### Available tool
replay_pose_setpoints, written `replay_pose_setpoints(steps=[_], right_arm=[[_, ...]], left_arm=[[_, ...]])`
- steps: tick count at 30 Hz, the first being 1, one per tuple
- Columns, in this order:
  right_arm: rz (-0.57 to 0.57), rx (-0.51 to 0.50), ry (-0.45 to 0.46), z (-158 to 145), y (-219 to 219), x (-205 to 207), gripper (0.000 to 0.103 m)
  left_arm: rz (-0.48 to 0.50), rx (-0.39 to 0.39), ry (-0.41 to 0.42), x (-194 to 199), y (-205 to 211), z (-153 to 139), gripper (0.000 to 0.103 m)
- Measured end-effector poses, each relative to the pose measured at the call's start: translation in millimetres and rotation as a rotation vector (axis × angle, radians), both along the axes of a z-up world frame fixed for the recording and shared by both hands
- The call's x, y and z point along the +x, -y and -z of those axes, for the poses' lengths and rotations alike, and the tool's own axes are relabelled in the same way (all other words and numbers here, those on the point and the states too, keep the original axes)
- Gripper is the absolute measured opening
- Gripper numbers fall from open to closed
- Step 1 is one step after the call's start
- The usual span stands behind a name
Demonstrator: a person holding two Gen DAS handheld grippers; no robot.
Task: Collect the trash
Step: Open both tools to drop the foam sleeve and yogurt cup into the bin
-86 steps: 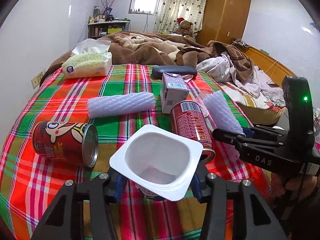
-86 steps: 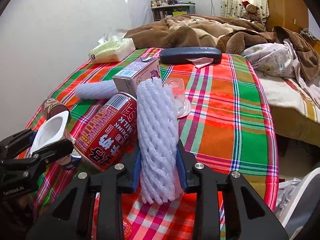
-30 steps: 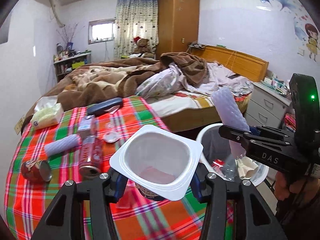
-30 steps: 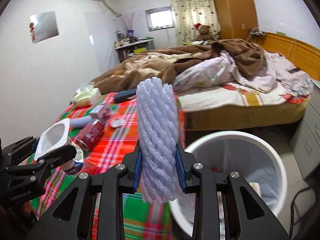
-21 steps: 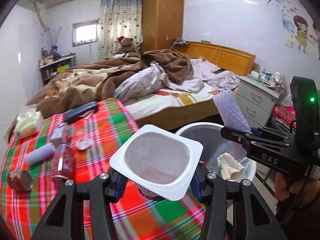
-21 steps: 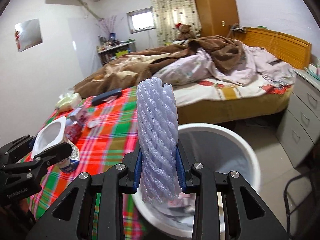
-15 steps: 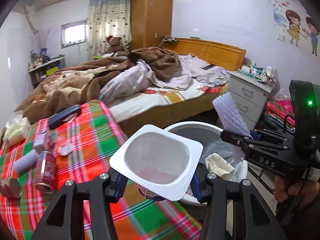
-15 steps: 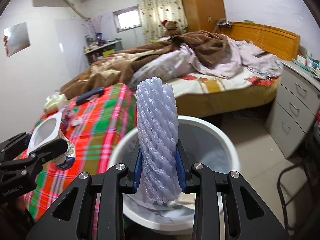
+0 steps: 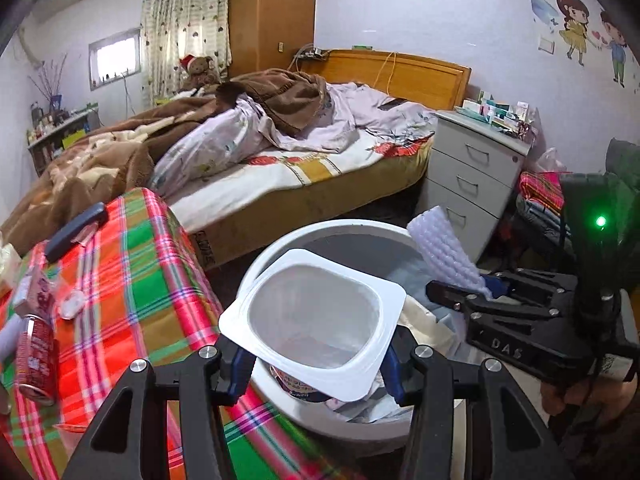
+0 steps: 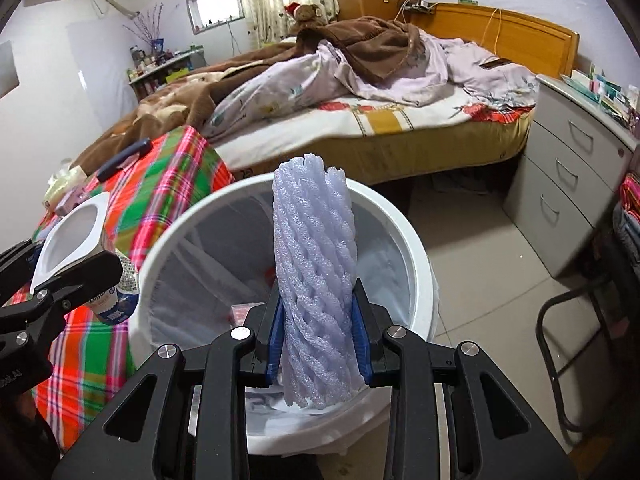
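We hold both tools tilted downward over the white trash bin, which is our landmark. The left hand-held gripper is clenched on an empty white yogurt cup, its blue pads pressed to the cup's sides under the rim; the cup hangs open side up above the bin's near-left edge. The right hand-held gripper grasps a white foam sleeve that stands upright between its pads, above the bin's near side.

A hand on the right tool's grip shows only partly, at the frame's edge. The cup hides much of the bin's inside; crumpled paper shows beside it. Left of the bin stands the table with its plaid cloth, where a red can lies on its side. The small things beside the can are too blurred to name.
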State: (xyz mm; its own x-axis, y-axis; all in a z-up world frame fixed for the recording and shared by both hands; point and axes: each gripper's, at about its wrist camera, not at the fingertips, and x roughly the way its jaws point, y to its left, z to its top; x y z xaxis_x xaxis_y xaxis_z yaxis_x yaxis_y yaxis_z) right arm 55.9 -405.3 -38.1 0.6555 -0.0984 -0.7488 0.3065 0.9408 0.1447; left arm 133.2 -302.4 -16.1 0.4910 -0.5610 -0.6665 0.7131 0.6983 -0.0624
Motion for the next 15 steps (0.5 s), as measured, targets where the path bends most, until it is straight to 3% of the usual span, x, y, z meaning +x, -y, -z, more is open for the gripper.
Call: replay_pose_setpoints(steps=[5, 8, 11, 13, 15], right_arm=[[-0.003, 0.004, -0.015, 4.7, 3.8, 1.1, 0.031], [-0.009, 0.005, -0.022, 5.7, 4.2, 2.6, 0.034], [-0.008, -0.003, -0.023, 5.3, 4.2, 3.1, 0.042], [-0.004, 0.002, -0.017, 5.0, 5.2, 2.4, 0.058], [0.0, 0.004, -0.01, 4.2, 6.5, 0.6, 0.058]], left_arm=[[0.011, 0.009, -0.011, 3.6, 6.4, 5.0, 0.052], [0.015, 0.001, -0.021, 5.7, 8.0, 6.3, 0.062], [0.017, -0.005, -0.02, 4.5, 7.5, 5.8, 0.064], [0.015, -0.008, -0.02, 4.4, 6.4, 5.0, 0.065], [0.011, -0.01, -0.019, 4.1, 4.8, 4.1, 0.068]])
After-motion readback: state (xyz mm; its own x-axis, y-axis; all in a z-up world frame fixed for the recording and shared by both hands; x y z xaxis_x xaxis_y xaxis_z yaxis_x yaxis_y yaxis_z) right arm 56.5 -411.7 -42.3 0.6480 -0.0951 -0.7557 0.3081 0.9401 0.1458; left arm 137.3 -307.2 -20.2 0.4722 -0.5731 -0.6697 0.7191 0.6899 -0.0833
